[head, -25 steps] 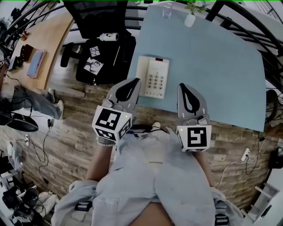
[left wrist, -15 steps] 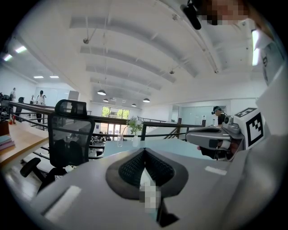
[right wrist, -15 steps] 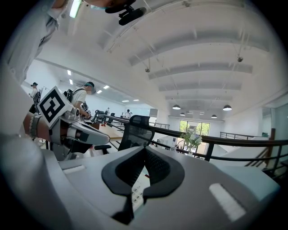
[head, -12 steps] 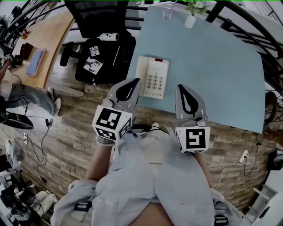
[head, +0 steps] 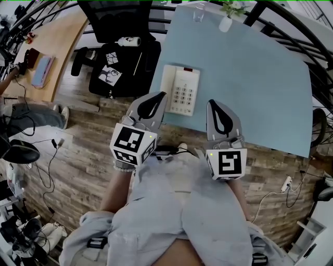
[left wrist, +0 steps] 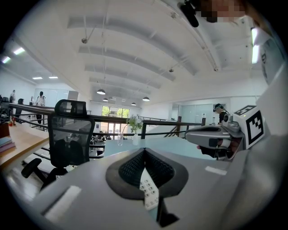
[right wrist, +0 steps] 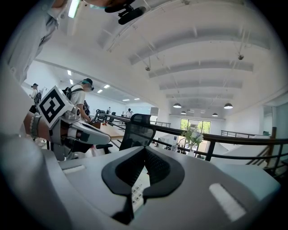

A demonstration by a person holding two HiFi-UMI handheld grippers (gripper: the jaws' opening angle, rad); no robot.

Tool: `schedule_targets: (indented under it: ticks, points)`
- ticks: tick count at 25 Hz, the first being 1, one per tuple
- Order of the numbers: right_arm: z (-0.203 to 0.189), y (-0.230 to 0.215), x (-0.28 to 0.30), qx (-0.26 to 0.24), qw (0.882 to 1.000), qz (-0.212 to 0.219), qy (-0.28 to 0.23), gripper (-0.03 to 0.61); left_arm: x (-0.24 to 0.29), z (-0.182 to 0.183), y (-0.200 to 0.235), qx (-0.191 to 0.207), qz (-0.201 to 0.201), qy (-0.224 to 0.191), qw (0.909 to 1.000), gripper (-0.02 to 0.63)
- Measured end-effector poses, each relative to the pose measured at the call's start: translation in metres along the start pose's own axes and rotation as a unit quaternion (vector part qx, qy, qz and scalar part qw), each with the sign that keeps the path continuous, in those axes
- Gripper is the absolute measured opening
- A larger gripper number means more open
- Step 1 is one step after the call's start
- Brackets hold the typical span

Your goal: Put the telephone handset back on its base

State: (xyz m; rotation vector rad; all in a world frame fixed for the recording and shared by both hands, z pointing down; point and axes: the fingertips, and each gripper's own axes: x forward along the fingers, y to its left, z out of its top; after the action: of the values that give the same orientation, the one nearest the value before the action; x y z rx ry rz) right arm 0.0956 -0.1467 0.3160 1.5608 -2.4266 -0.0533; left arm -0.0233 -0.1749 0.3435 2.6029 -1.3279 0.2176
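One look down and found the pale blue table (head: 260,83) spread beneath the telephone (head: 180,91), the telephone parked at its near left edge. Picked out the black office chair (head: 148,57) just left of the telephone, off the table. Caught the left gripper (head: 158,96) just beside the telephone's near left corner, jaws pressed together on nothing. Caught the right gripper (head: 214,104) near the telephone's near right corner, a little apart from it, jaws likewise closed tight and empty. Checked both in their own views: pads meeting at the tips, only the telephone's keypad showing through the gap behind them. Found the handset (head: 167,85), white, lying lengthwise along the telephone's left side on its base, with neither gripper on it. Spotted the white vase (head: 224,23) with a green sprig well beyond the telephone to the right. Spotted the clear glass (head: 196,13) too, straight beyond the telephone at the far edge.
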Motion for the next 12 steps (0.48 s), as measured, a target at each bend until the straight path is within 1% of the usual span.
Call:
schedule_targets:
  ticks: [12]
  points:
    - [-0.0042, 0.0023, 0.0014, 0.003, 1.000, -0.001, -0.002, 0.006, 0.0017, -0.0008, 0.0001, -0.004, -0.005, 0.000, 1.0000, 0.003]
